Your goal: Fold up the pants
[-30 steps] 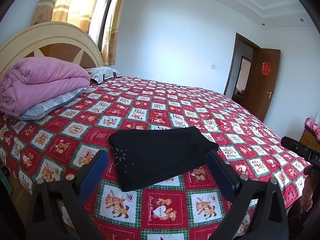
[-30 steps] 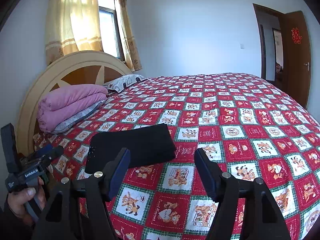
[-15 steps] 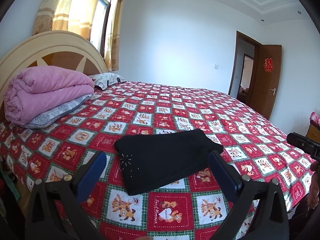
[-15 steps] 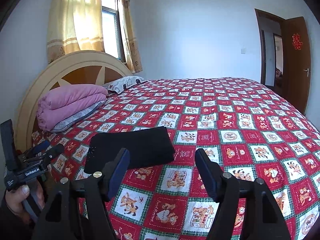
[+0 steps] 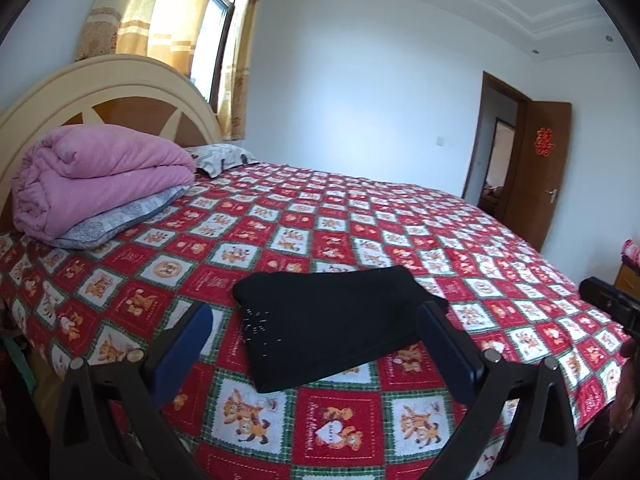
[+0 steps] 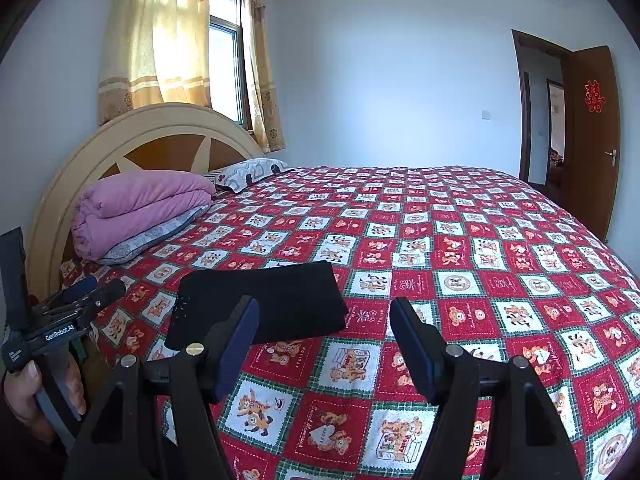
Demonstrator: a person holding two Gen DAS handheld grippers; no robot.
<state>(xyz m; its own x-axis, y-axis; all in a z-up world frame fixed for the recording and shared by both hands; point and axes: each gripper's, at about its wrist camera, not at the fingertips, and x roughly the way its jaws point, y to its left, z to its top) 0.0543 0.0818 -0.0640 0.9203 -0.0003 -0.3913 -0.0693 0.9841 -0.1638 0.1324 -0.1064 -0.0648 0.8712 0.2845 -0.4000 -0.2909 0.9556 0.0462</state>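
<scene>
Black pants lie folded into a flat rectangle on the red patterned bedspread, near the bed's front edge. They also show in the right wrist view. My left gripper is open and empty, held back from the bed with the pants between its fingers in view. My right gripper is open and empty, held above the front edge, the pants just left of its gap. The left gripper also shows at the left edge of the right wrist view, held in a hand.
A folded pink quilt lies on a grey pillow by the curved headboard at left. A second pillow lies beyond. A brown door stands open at right. A window with yellow curtains is behind the headboard.
Both grippers have tilted up and drawn back a little from the bed, so the pants sit lower in both views. The pants have not moved. Both grippers stay open.
</scene>
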